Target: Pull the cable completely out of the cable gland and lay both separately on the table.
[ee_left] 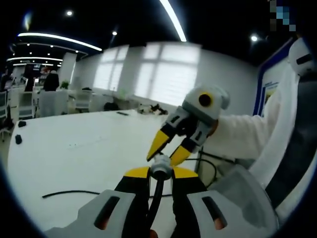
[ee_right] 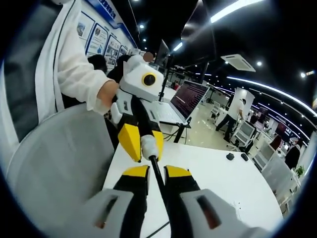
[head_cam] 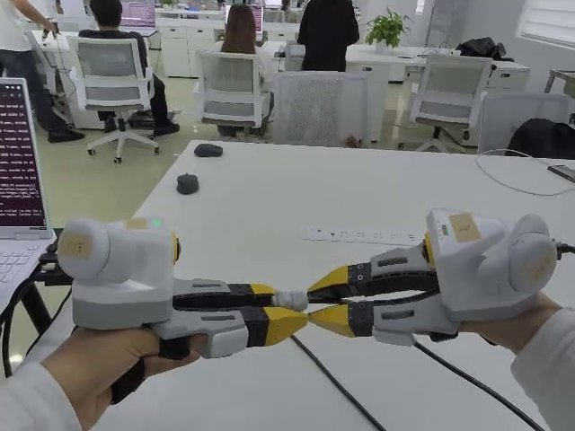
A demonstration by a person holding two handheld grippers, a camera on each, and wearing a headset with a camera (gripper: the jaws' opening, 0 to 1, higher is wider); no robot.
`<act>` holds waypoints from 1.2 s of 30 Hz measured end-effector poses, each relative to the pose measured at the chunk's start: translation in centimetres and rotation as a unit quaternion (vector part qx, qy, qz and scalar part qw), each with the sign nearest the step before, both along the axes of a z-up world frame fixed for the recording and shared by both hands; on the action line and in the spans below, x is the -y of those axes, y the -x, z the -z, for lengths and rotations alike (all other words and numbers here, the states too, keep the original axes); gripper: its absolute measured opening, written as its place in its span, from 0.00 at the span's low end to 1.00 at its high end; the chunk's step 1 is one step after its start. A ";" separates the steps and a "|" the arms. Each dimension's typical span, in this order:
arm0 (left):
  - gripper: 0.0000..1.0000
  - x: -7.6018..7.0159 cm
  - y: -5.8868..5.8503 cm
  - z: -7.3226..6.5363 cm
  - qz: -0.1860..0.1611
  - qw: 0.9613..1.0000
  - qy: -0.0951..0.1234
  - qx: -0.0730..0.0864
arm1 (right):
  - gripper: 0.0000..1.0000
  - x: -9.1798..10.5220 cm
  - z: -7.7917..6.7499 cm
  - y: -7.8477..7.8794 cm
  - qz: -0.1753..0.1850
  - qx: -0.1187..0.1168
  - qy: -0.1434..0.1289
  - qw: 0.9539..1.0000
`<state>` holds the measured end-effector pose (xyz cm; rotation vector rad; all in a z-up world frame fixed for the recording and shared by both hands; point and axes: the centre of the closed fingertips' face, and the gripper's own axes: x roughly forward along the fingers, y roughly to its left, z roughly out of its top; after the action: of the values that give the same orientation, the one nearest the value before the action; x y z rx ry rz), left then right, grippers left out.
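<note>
A small grey cable gland (head_cam: 291, 298) hangs above the white table (head_cam: 269, 206), and my left gripper (head_cam: 286, 305) is shut on it. From the opposite side, my right gripper (head_cam: 310, 302) meets it tip to tip. In the left gripper view the gland (ee_left: 161, 165) sits between my yellow jaws, with the black cable (ee_left: 155, 198) running back under it. In the right gripper view the cable (ee_right: 153, 162) leaves the gland (ee_right: 148, 146) and passes between the right gripper (ee_right: 157, 171) jaws, which stand slightly apart around it. The cable (head_cam: 341, 386) trails down to the table.
An open laptop (head_cam: 18, 162) stands at the table's left edge. Two dark mice (head_cam: 187, 183) (head_cam: 207, 150) lie farther back, and a white power strip (head_cam: 364, 235) sits mid-table. Office chairs and seated people are beyond the far edge.
</note>
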<state>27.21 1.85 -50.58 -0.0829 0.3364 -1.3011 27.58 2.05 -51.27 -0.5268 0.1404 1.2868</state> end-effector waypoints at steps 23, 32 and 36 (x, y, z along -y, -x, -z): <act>0.17 -3.8 -1.2 -0.1 -0.019 1.000 0.014 -0.006 | 0.03 0.6 1.5 -1.1 0.022 -0.016 0.006 1.000; 0.17 -4.9 -1.8 -0.5 -0.036 0.999 0.017 -0.002 | 0.03 2.8 2.6 -1.6 0.047 -0.034 0.009 0.998; 0.17 -4.9 -1.8 -0.5 -0.035 0.999 0.016 0.000 | 0.03 2.8 2.7 -1.5 0.049 -0.039 0.004 0.998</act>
<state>29.03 6.73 -50.05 -0.1207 0.3110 -1.2379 29.05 -0.79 -53.93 -0.4708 0.2328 1.2122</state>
